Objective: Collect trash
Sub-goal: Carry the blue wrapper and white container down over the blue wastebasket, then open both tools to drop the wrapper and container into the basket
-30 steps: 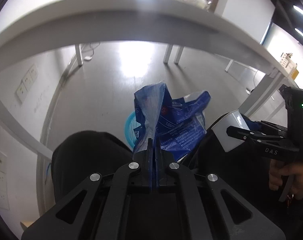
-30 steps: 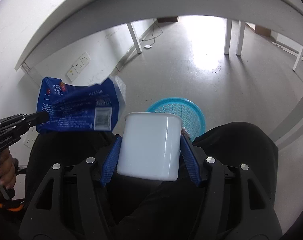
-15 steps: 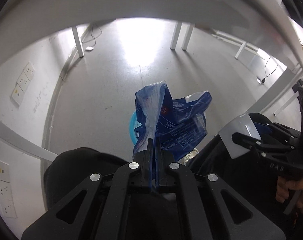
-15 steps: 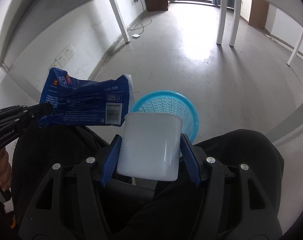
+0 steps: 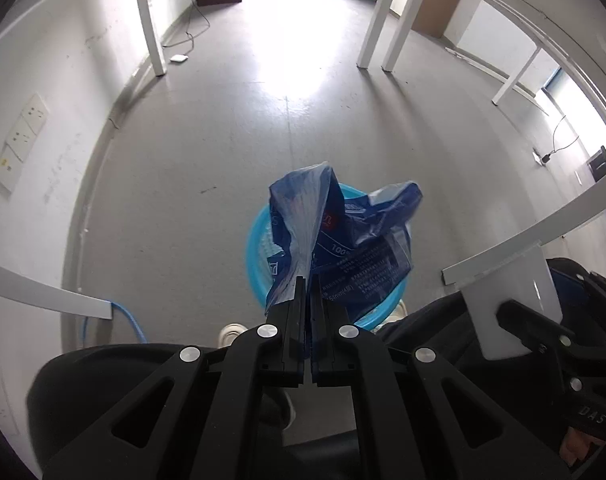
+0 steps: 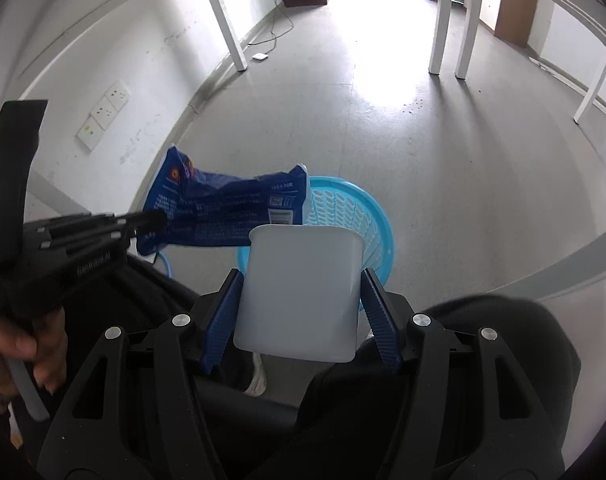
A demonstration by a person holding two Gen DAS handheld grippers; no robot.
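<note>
Left gripper (image 5: 307, 280): jaws pinched flat on a crumpled blue wrapper (image 5: 343, 240) that projects ahead of them, over the blue basket (image 5: 257, 256). Right gripper (image 6: 299, 292): jaws clamp a white cup (image 6: 299, 292) before the basket. Both items collected; neither yet dropped in.

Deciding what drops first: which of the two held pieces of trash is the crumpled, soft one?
The blue plastic bag, pinched in the left gripper above the blue basket. The other piece, the white cup in the right gripper, is rigid and smooth.
</note>
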